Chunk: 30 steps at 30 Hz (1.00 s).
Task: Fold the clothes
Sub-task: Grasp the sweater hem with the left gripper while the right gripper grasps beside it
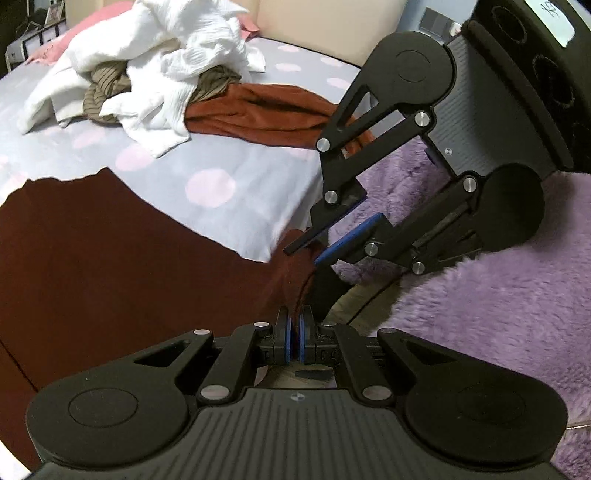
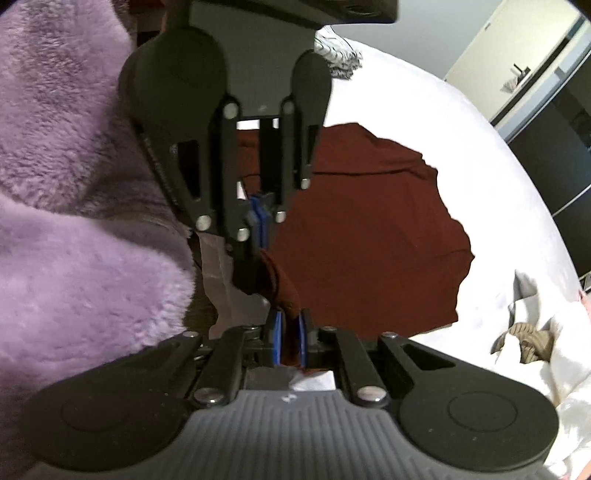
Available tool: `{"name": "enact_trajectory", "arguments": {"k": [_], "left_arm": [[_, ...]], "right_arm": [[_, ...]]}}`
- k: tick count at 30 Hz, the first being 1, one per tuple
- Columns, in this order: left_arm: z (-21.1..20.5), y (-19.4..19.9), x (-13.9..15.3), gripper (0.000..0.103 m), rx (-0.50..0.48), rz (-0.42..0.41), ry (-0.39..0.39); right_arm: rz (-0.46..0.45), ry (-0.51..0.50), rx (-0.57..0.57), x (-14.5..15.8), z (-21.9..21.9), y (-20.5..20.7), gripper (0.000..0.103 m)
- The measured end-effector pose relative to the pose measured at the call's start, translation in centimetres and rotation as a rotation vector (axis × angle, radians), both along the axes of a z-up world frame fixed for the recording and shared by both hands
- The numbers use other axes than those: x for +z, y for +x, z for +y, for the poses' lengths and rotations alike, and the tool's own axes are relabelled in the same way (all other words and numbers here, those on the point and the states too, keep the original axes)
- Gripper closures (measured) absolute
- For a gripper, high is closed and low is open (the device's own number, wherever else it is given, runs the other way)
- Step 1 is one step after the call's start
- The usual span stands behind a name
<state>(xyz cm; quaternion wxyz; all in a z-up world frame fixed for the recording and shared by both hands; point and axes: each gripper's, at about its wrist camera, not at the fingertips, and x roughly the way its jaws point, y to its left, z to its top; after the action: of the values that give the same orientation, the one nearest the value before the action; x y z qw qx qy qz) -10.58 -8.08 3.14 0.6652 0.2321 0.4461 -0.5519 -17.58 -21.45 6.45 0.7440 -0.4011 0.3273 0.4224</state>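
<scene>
Maroon garment (image 2: 369, 229) spread flat, corner bunched.

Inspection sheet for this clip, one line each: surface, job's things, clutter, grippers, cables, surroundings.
Surface: bed sheet, pale with pink dots.
Job's things: dark red garment spread flat on the bed, one edge lifted.
Clutter: heap of white clothes, striped olive garment and rust-orange garment behind.
Grippers: left gripper shut on the dark red garment; right gripper pinches the same edge close beside it.
Cables: nothing seen.
Surroundings: purple fluffy fabric beside the bed; headboard.
</scene>
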Motion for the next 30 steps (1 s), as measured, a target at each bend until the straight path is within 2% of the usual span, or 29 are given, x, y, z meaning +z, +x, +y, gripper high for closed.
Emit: {"name": "enact_trajectory", "arguments": {"k": [5,11,18,22,30], "left_arm": [[-0.4,3.4,0.6,0.101,0.025,-0.062,0.009],[-1.1,8.7,0.6,0.101,0.053,-0.109,0.029],[-0.3,13.9,-2.8,0.101,0.150,-0.055,-0.011],[-0.1,15.5,-4.2,0.101,0.179,-0.030,-0.032],[0.0,17.4,-6.7,0.101,0.211,0.023,-0.008]], "right_arm": [[-0.024,-0.011,-0.024,-0.7,0.3,1.9,0.092],[-0.057,0.004,-0.063,-2.2,-0.7,7.0,0.092],[0.008,0.052,-0.125,-5.5,-0.6,14.3,0.092],[0.028,0.071,-0.161,-7.0,-0.7,16.3,0.092],[0.105,0.086,-0.192,-9.2,-0.6,19.0,0.090]]}}
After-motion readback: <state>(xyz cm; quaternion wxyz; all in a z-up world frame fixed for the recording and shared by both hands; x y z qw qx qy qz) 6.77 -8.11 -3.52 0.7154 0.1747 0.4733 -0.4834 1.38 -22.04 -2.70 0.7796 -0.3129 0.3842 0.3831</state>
